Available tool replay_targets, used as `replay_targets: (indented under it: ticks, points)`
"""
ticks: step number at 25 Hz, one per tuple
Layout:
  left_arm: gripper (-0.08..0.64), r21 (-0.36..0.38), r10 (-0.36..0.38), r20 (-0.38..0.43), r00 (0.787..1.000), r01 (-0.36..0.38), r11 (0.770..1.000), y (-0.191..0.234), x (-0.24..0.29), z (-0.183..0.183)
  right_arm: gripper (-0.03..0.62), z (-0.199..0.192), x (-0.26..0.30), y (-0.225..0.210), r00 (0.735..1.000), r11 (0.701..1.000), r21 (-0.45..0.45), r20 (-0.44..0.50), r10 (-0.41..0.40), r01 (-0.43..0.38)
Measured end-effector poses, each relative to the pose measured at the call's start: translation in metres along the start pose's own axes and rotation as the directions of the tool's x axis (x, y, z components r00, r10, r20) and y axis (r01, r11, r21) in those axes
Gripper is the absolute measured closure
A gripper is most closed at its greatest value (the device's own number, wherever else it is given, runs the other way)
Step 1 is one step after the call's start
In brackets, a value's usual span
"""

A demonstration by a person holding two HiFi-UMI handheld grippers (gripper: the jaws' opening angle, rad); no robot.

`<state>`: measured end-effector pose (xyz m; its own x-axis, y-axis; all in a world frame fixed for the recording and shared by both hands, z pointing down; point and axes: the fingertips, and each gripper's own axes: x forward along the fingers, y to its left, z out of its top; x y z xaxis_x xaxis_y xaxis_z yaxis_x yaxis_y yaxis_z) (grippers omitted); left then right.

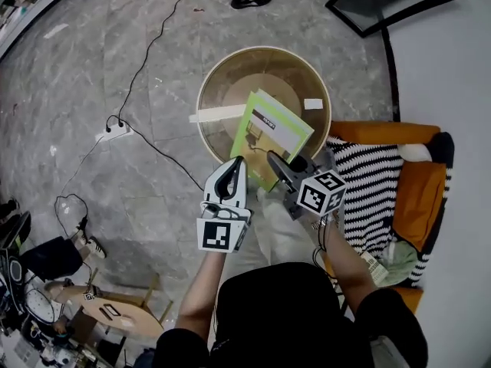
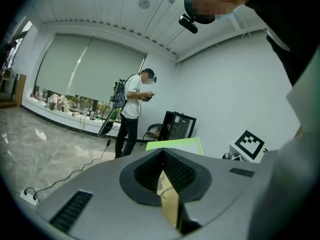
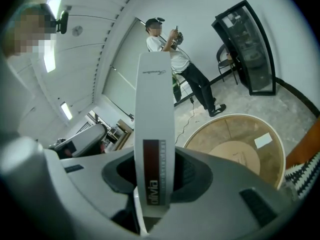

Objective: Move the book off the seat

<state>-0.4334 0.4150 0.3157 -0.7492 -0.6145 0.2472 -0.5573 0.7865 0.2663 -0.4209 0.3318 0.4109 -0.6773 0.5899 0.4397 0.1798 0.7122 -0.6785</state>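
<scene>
Between the right tongs [image 3: 154, 176] sits the book [image 3: 155, 109].

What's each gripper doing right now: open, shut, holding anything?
Left gripper: shut on a thin edge of the book.
Right gripper: shut on the book's white spine.

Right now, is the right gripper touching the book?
Touching. In the right gripper view, the right gripper has its jaws pressed on both sides of the white spine of the book.
</scene>
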Motion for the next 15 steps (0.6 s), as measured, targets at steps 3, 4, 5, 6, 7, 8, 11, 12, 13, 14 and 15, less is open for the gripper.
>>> replay_targets:
  ticks: [3,4,5,6,7,8,11,12,13,14,15]
  points:
    - [0.551,0.000,-0.060,-0.023,0.998,0.060,0.998,0.008,0.011,-0.014,0.457,-0.018,0.017,-0.016,0.999,0.999,0.036,-0.015,-0.036,0.037]
    - [0.551,-0.001,-0.080,-0.023,0.997,0.080,0.997,0.010,0.016,-0.017,0.457,-0.025,0.022,-0.021,0.999,0.998,0.046,-0.021,-0.049,0.050]
    - [0.551,-0.003,-0.092,-0.030,0.995,0.092,0.996,0.013,0.019,-0.021,0.457,-0.032,0.027,-0.027,0.998,0.996,0.056,-0.028,-0.061,0.062]
    - [0.551,-0.008,-0.095,-0.044,0.994,0.095,0.995,0.018,0.023,-0.028,0.457,-0.040,0.032,-0.032,0.997,0.995,0.069,-0.032,-0.071,0.073]
    - [0.551,-0.010,-0.097,-0.056,0.994,0.096,0.995,0.023,0.026,-0.034,0.457,-0.047,0.037,-0.037,0.996,0.993,0.086,-0.036,-0.080,0.083]
    - [0.551,-0.009,-0.100,-0.062,0.993,0.100,0.995,0.028,0.031,-0.039,0.457,-0.053,0.042,-0.043,0.995,0.990,0.103,-0.040,-0.088,0.092]
    - [0.551,-0.002,-0.112,-0.070,0.991,0.112,0.994,0.046,0.048,-0.054,0.457,-0.070,0.060,-0.065,0.991,0.983,0.133,-0.057,-0.119,0.126]
    - [0.551,-0.003,-0.113,-0.072,0.991,0.113,0.994,0.054,0.054,-0.059,0.457,-0.074,0.067,-0.073,0.989,0.981,0.138,-0.065,-0.130,0.138]
    - [0.551,-0.005,-0.111,-0.075,0.991,0.111,0.994,0.063,0.059,-0.065,0.457,-0.078,0.075,-0.080,0.987,0.978,0.144,-0.072,-0.140,0.150]
    - [0.551,-0.008,-0.108,-0.077,0.991,0.107,0.994,0.071,0.064,-0.069,0.457,-0.082,0.082,-0.086,0.986,0.976,0.149,-0.078,-0.148,0.158]
    - [0.551,-0.009,-0.104,-0.075,0.992,0.104,0.995,0.078,0.066,-0.074,0.457,-0.086,0.089,-0.091,0.985,0.974,0.156,-0.082,-0.153,0.164]
